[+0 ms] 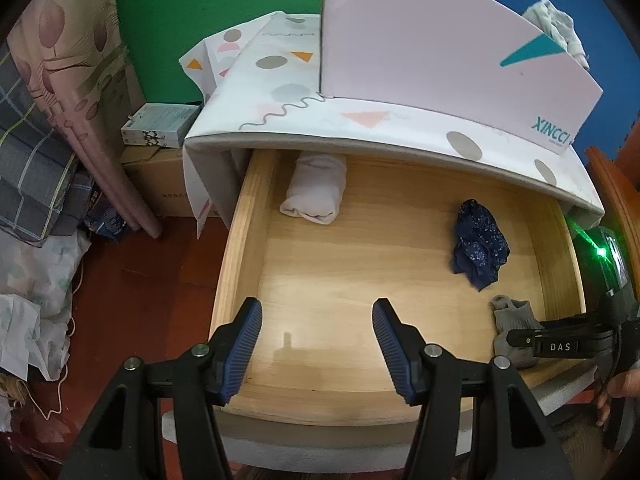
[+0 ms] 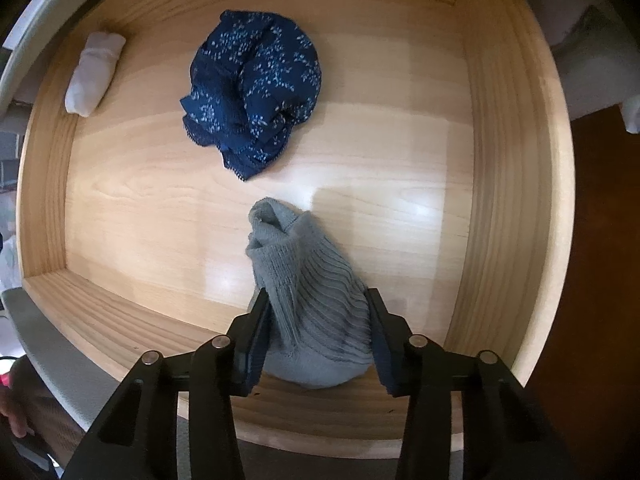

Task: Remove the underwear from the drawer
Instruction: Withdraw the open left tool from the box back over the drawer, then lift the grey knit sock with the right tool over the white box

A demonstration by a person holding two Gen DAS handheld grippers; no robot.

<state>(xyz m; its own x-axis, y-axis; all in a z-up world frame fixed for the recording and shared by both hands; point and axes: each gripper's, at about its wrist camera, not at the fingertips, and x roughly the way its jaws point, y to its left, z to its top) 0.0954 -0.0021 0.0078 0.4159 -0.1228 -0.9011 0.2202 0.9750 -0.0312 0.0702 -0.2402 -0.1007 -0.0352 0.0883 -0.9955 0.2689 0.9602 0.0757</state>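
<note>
While nothing has left the open light-wood drawer (image 2: pixel 508 160) yet, right gripper (image 2: pixel 316 340) brackets the grey ribbed knit garment (image 2: pixel 312 300), jaws touching its sides; crumpled navy floral underwear (image 2: pixel 252 92) lies beyond, untouched; left gripper (image 1: pixel 318 344) hovers wide open, empty.

Green wall (image 1: pixel 192 20); reddish-brown floor (image 1: pixel 132 280)

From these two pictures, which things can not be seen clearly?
- Grey knit item: right wrist view; the right hand-held gripper flanks it; whether the pads pinch it is unclear.
- White rolled cloth: left wrist view; far end hidden under the patterned cover.
- Dark blue garment: crumpled; its type cannot be told.
</note>
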